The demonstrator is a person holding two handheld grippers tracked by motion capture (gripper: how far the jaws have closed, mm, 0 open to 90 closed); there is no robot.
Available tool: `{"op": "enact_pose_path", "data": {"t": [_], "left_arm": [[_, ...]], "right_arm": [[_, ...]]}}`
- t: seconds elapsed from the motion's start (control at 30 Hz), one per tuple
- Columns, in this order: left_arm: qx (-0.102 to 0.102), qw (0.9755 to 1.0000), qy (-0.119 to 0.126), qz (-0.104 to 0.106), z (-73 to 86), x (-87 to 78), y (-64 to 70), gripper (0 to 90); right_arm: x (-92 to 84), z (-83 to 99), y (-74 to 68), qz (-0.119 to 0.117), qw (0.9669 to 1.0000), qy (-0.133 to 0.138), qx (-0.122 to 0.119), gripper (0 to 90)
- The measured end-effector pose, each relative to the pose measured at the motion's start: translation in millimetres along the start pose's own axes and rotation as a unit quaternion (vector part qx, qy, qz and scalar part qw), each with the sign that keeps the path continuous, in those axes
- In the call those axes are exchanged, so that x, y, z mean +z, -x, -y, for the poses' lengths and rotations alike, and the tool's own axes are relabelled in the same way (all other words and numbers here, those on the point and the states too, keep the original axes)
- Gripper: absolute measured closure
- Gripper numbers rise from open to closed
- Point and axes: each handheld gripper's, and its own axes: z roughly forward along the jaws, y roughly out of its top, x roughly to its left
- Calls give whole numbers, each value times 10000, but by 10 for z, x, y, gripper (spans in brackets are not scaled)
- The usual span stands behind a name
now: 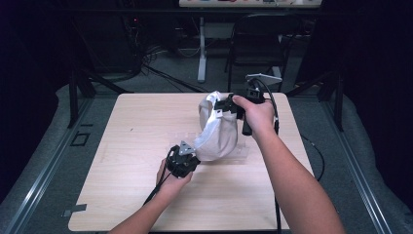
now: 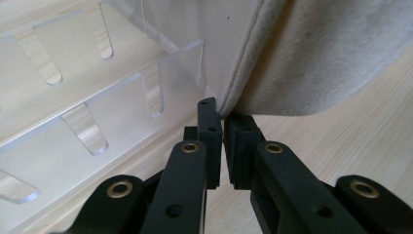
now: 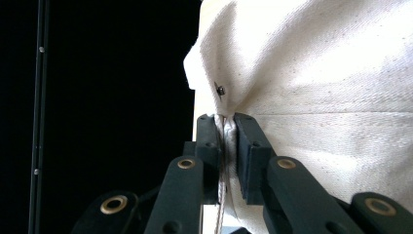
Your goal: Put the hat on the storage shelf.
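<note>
**Holding the cloth bag at two ends**

I have a white cloth bag [image 1: 216,131] over the middle of the table [image 1: 126,146], a bit toward the far edge. My right gripper [image 3: 228,146] is up high, and its jaws are pinched tight on a fold of the bag near a tiny metal snap [image 3: 220,90]. My left gripper [image 2: 223,141] is low, near the table top. Its jaws are almost together right at the bag's bottom corner, and I think they pinch the seam there, but I cannot be sure. A clear plastic rack [image 2: 97,122] lies on the table just beside that corner.

I think I am lifting or spreading the bag. To do it well, I should keep both pinches firm, pull gently so the cloth does not slip, and keep the bottom corner from catching on the rack.
</note>
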Motion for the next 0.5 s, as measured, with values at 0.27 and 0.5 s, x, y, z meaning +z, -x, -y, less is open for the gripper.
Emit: {"op": "enact_pose_path", "data": {"t": [0.27,0.5], "left_arm": [[25,9999,110,-24,20,-4,8,857],[6,9998,203,33,30,-41,19,798]], "right_arm": [[-17,-6,23,6,10000,27,11,815],[-35,-5,35,27,10000,21,-14,813]]}}
